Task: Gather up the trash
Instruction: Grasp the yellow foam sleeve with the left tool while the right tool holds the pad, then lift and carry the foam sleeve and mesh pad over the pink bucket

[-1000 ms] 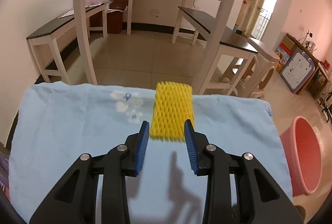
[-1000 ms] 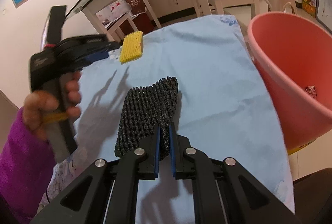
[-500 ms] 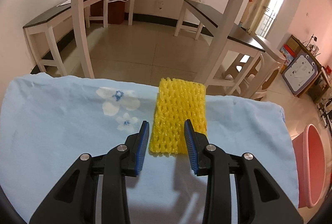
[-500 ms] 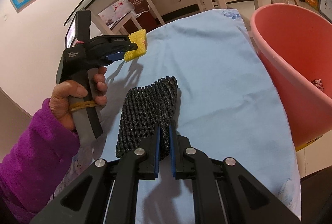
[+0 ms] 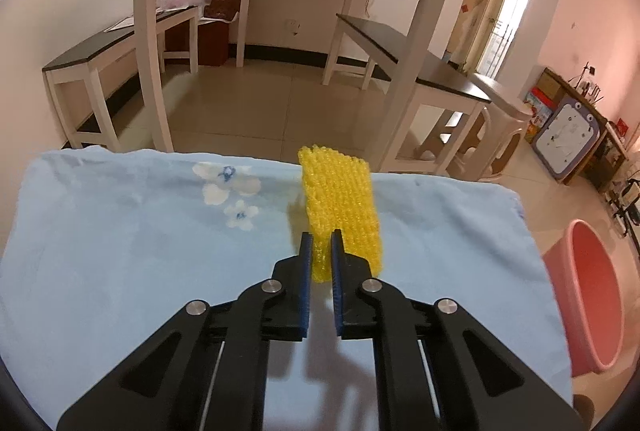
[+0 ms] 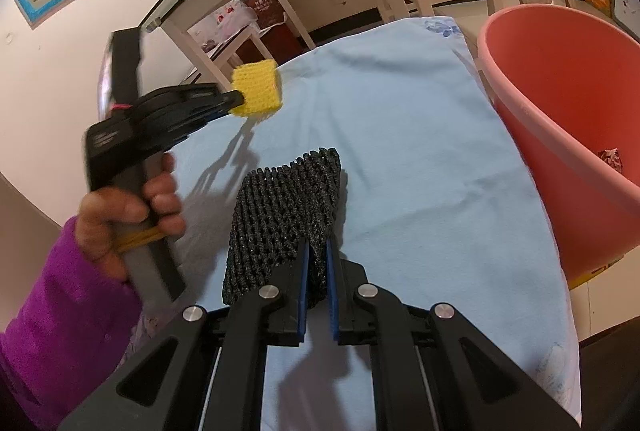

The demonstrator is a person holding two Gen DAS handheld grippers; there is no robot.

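Pale blue cloth over tabletop. Left hand-held gripper, spread a second ago, now clamped on yellow foam net, lifted. Right hand-held gripper clamped on black foam net. Both ready for pink bucket, probably.

the right tool pinches the black foam net over the blue cloth. the left tool grips the yellow foam net, raised. a pink bucket stands at right.
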